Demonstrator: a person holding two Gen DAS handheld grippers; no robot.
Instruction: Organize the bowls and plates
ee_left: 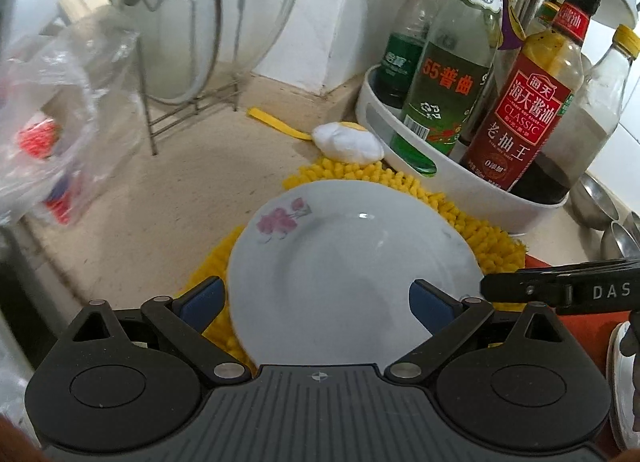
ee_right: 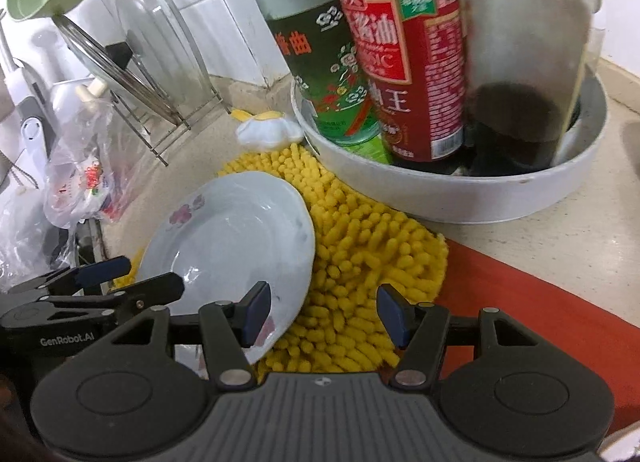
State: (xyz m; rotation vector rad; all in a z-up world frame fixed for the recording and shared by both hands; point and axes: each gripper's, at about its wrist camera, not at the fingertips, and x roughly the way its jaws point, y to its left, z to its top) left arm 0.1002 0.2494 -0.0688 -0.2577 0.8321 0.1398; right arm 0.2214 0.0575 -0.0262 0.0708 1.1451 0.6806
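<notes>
A white plate with pink flowers [ee_left: 352,262] lies on a yellow shaggy mat [ee_left: 472,226] on the counter. My left gripper [ee_left: 316,302] is open over the plate's near edge, one blue pad on each side. In the right wrist view the same plate [ee_right: 232,238] lies left of centre. My right gripper [ee_right: 324,312] is open above the mat [ee_right: 360,230]; its left fingertip [ee_right: 256,312] overlaps the plate's near rim. The left gripper [ee_right: 132,278] shows at the plate's left edge.
A white round tray [ee_left: 452,174] with several sauce bottles stands at the back right. A wire rack with glass lids [ee_left: 180,22] stands at the back left. A plastic bag [ee_left: 52,130] sits left. Steel bowls [ee_left: 596,198] sit far right. A red mat [ee_right: 532,302] lies right.
</notes>
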